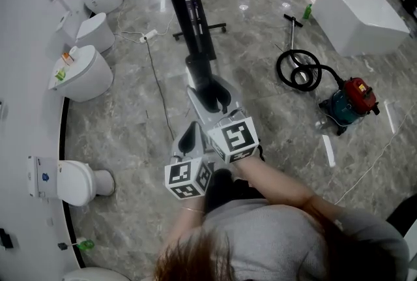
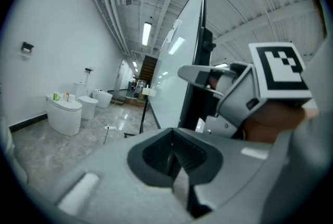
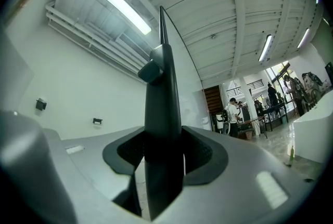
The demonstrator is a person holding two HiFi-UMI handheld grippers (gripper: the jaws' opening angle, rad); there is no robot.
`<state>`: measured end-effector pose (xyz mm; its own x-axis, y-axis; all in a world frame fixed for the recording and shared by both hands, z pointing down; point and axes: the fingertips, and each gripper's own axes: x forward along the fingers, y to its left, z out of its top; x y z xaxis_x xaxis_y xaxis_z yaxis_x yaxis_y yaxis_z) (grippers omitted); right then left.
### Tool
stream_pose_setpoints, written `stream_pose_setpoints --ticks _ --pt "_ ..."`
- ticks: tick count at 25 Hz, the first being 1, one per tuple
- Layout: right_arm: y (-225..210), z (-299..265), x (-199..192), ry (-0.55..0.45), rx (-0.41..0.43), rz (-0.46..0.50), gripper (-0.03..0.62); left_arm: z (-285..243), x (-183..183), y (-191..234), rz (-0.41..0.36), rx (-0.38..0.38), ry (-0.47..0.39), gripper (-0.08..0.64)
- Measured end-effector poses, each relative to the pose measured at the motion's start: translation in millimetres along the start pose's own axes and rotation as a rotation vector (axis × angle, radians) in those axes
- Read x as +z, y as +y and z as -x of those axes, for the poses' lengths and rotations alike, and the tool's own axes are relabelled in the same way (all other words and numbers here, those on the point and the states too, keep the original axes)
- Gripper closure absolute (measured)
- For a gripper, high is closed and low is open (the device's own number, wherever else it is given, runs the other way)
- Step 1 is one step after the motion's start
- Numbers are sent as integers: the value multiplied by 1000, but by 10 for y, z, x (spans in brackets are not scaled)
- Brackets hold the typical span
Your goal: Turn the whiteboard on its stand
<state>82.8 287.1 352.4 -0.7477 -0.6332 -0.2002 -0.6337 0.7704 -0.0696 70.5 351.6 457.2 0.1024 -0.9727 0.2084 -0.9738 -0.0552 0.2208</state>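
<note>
One thin dark bar is all the head view gives of the whiteboard. It runs edge-on straight ahead of my right gripper and is cut off by the top of the picture. The board's white face shows only in the left gripper view, tall and slightly tilted, with its lower part hidden behind my own tool.

My right gripper is clamped on the board's dark edge, which fills the gap between the pads and blocks what lies behind. The foot of the stand shows beyond that gripper, partly covered by the board.

My left gripper sits just behind and to the left of the right one, clear of the board. Its jaws are pressed together with nothing between them.

Left of both tools a row of toilets lines the wall, the nearest cut off at the bottom. To the right lie a vacuum cleaner and, farther off, a white tub. The figures far ahead of the right gripper are too small to make out.
</note>
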Motion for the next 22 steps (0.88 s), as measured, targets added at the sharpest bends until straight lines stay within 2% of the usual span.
stream_pose_setpoints --ticks 5,17,22 --pt "87 106 26 -2 -4 -4 407 52 51 -39 -20 -20 -15 565" --pt "243 567 84 -10 -61 29 423 552 -179 -267 -5 -100 26 565" --pt "365 790 111 -5 -72 36 426 724 -112 -459 -46 -147 4 565"
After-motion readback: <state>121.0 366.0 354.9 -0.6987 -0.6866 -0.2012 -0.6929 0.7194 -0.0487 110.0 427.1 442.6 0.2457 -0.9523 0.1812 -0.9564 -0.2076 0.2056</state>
